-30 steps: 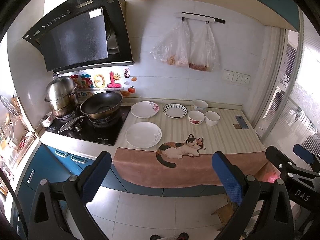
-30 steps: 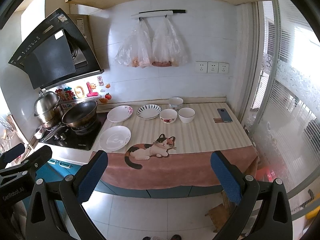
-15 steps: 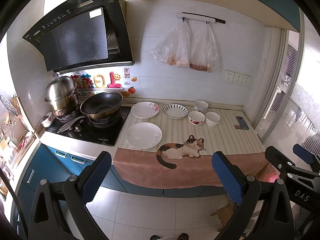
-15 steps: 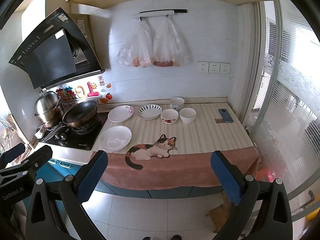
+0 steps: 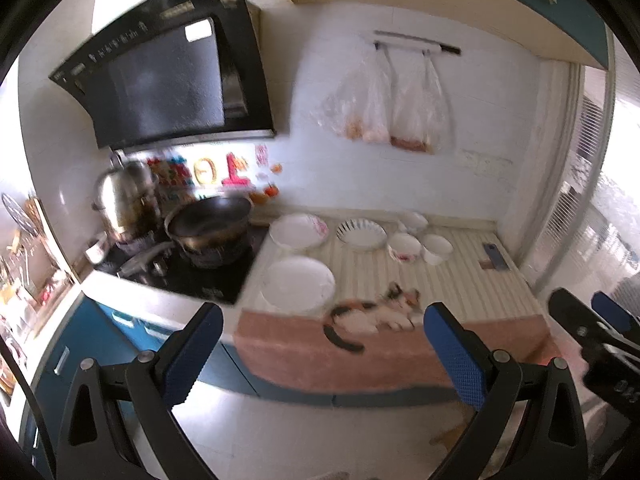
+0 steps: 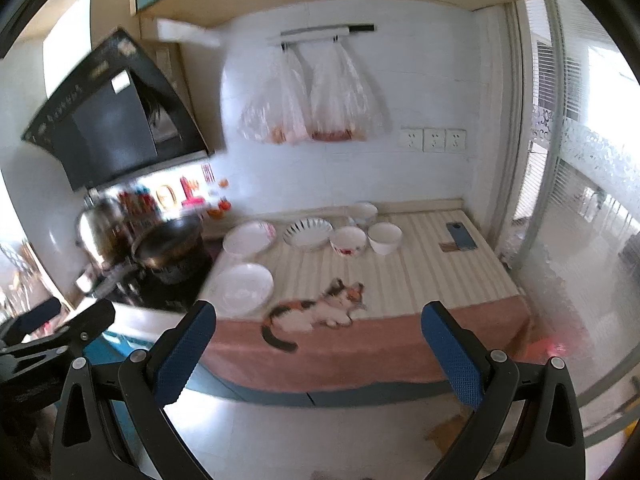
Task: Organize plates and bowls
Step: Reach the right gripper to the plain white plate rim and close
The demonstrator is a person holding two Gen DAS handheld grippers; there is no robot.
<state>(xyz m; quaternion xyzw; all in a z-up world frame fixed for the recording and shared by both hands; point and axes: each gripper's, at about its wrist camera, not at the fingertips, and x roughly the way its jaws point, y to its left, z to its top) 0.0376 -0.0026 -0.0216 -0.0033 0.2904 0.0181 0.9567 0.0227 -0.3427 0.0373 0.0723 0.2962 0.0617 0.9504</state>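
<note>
Both grippers, left gripper (image 5: 322,350) and right gripper (image 6: 318,350), have jaws spread wide and empty, held off the table (image 6: 420,276) edge. Three plates sit well beyond the jaws: plain plate (image 6: 243,289) nearest, floral plate (image 6: 249,237) and striped plate (image 6: 308,233) behind. Red-patterned bowl (image 6: 349,240), white bowl (image 6: 385,237) and back bowl (image 6: 363,212) cluster right of them.

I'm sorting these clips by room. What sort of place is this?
A home kitchen, most likely: a wok on a hob beneath a range hood, and plates and bowls laid out on the counter.
</note>
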